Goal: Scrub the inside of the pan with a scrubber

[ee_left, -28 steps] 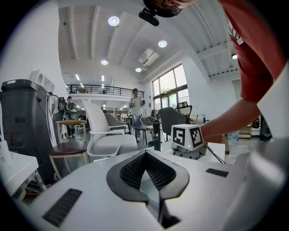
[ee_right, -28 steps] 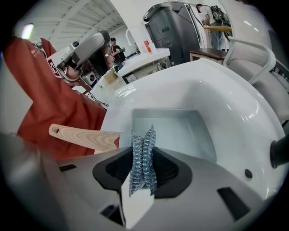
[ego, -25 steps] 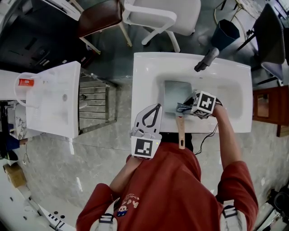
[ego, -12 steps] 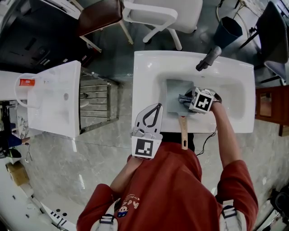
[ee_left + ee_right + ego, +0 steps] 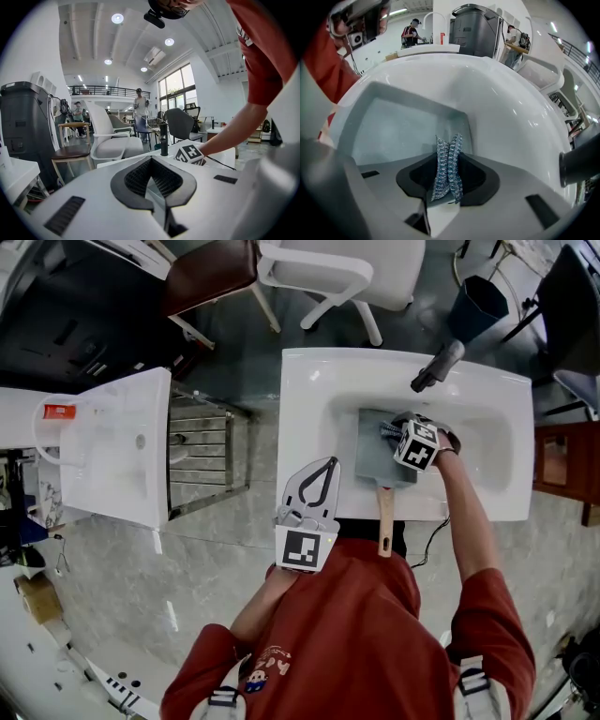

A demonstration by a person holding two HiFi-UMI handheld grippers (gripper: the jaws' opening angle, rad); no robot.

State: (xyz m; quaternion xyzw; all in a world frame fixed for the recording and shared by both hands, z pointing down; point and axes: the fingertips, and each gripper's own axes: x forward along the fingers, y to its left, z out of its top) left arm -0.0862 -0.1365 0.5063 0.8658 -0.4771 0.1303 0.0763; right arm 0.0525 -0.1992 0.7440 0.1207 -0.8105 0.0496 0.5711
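A square grey pan (image 5: 375, 460) with a wooden handle (image 5: 384, 521) lies in the white sink (image 5: 309, 390), its handle pointing over the front rim. My right gripper (image 5: 397, 435) is over the pan's far right part, shut on a blue-silver mesh scrubber (image 5: 388, 430). In the right gripper view the scrubber (image 5: 447, 164) stands pinched between the jaws, with the pan's floor (image 5: 393, 126) just beyond it. My left gripper (image 5: 317, 482) hovers at the sink's front left rim, shut and empty. Its jaws (image 5: 151, 161) meet with nothing between them.
A dark faucet (image 5: 437, 366) stands at the sink's back rim. A second white basin (image 5: 112, 446) and a metal rack (image 5: 197, 456) are to the left. A white chair (image 5: 328, 273), a brown stool (image 5: 206, 273) and a dark bin (image 5: 475, 304) stand behind the sink.
My right gripper has carried the scrubber across the pan, from its near edge towards its far side. The left gripper has stayed where it was.
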